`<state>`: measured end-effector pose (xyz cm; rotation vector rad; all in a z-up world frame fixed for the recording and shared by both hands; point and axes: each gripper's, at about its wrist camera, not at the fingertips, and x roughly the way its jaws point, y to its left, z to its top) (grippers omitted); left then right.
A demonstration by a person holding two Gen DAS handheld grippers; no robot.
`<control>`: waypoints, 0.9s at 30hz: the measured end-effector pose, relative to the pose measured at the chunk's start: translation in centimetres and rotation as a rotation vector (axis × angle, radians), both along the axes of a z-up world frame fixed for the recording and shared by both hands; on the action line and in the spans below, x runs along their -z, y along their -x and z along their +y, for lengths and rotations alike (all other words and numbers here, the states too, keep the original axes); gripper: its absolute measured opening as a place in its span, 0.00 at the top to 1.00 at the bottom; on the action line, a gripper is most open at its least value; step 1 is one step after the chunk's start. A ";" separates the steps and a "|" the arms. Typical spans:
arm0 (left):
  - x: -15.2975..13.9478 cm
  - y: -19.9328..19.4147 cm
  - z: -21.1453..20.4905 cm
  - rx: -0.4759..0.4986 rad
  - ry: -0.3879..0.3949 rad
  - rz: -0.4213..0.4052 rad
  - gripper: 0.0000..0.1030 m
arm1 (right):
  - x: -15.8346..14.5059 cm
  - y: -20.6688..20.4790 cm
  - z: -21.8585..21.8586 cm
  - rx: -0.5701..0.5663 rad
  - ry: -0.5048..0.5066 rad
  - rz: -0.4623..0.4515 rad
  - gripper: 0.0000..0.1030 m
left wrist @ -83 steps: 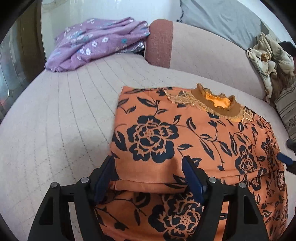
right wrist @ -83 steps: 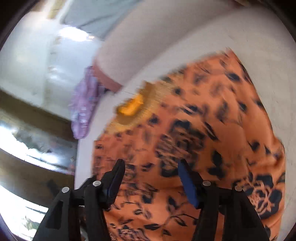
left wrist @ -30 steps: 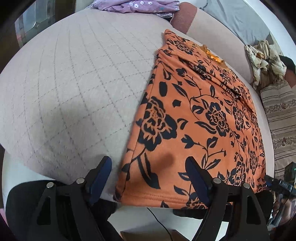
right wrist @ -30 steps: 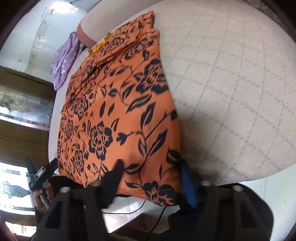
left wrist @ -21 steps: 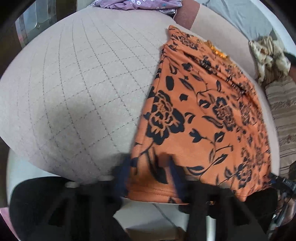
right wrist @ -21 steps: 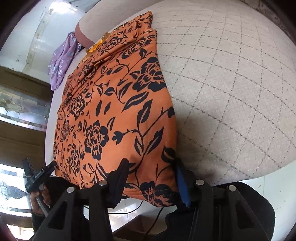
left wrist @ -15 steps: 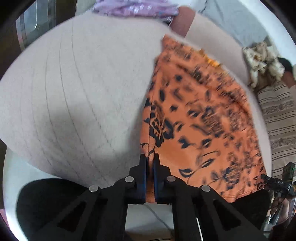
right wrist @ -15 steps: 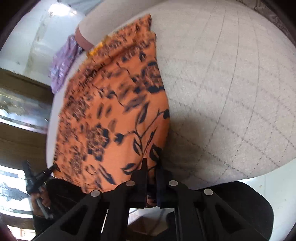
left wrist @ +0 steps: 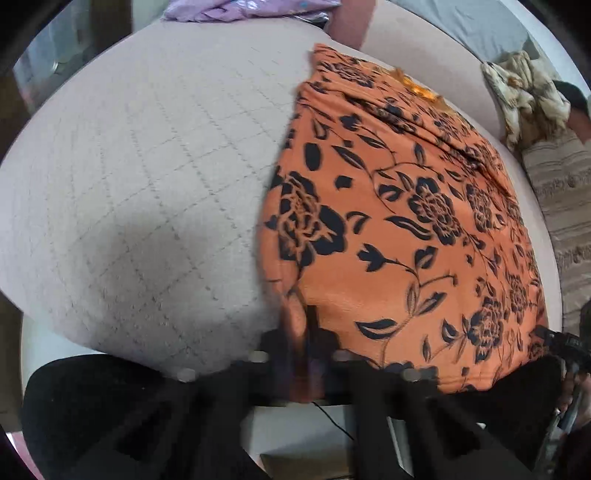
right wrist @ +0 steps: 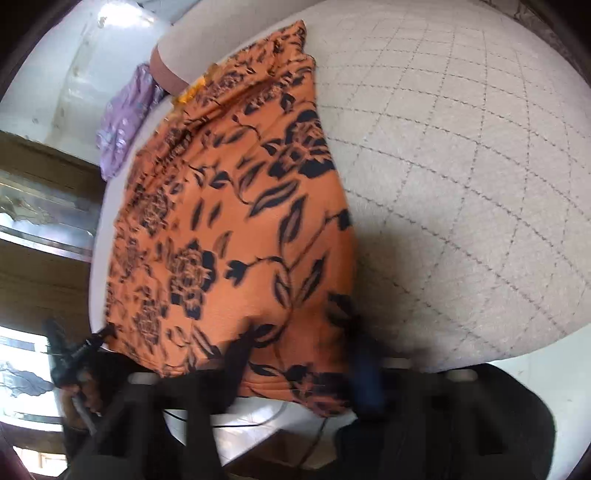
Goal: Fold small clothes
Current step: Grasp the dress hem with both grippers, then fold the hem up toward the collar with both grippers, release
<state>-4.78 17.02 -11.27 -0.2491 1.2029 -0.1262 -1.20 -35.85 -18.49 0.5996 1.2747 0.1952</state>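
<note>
An orange garment with black flowers (left wrist: 399, 206) lies spread on the beige quilted cushion (left wrist: 155, 177), its neck end far and its hem hanging at the near edge. My left gripper (left wrist: 301, 332) is shut on the hem's near left corner. In the right wrist view the same garment (right wrist: 229, 206) fills the left half. My right gripper (right wrist: 303, 365) is blurred, with its jaws apart on either side of the hem's near right corner.
A purple flowered cloth (left wrist: 243, 7) lies at the cushion's far end. A cream patterned cloth (left wrist: 524, 92) and a striped pillow (left wrist: 565, 206) sit at the right. The sofa backrest (left wrist: 417, 48) rises behind the garment. Pale floor (right wrist: 546, 362) lies below the cushion edge.
Half a second ago both grippers were shut on the hem corners. The left still pinches its corner; the right jaws have come apart. Both views shifted slightly, with motion blur.
</note>
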 end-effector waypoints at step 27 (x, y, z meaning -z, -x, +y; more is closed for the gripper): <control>-4.1 -0.4 1.2 -0.015 0.106 -0.113 0.95 | -3.2 -0.8 -1.2 0.064 -0.177 -0.093 0.94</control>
